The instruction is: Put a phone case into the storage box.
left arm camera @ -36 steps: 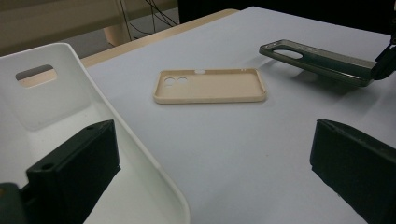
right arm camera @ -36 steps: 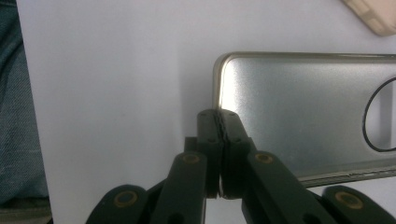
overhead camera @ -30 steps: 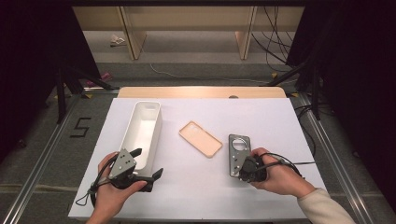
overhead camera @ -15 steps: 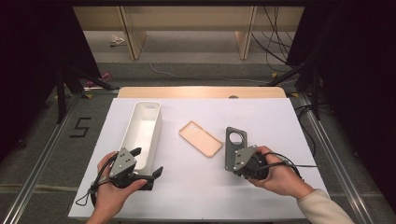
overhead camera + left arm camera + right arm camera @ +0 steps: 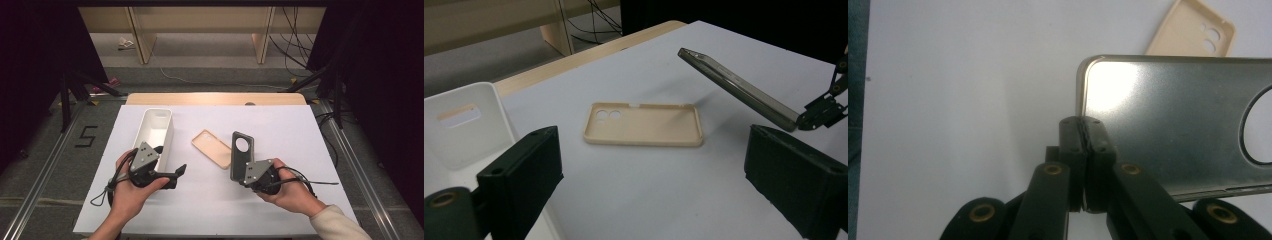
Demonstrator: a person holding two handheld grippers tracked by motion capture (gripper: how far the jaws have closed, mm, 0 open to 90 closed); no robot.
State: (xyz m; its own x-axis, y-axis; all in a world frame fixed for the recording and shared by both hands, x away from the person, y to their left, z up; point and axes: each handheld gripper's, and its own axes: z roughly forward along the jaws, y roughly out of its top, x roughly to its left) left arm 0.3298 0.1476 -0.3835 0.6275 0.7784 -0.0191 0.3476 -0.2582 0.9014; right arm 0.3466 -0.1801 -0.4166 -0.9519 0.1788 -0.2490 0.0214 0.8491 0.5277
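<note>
A dark grey phone [image 5: 242, 151] with a round camera opening is held off the white table, tilted up on its edge. My right gripper [image 5: 238, 172] is shut on the phone's lower edge, and the right gripper view shows the jaws [image 5: 1083, 135] pinched on the phone [image 5: 1178, 125]. A beige phone case [image 5: 212, 148] lies open side up on the table, just left of the phone. My left gripper [image 5: 171, 160] stands open and empty beside the white bin, its jaws facing the beige case [image 5: 642, 125] and the tilted phone [image 5: 736, 90].
A long white bin [image 5: 155, 131] stands at the left of the table, its wall [image 5: 464, 125] close to my left gripper. The white table top [image 5: 300, 135] ends in a wooden strip at the far edge. Cables and stands lie on the floor beyond.
My right gripper has lifted the grey phone off the table, tipped it upright and carried it left toward the beige case. The left gripper has stayed put.
</note>
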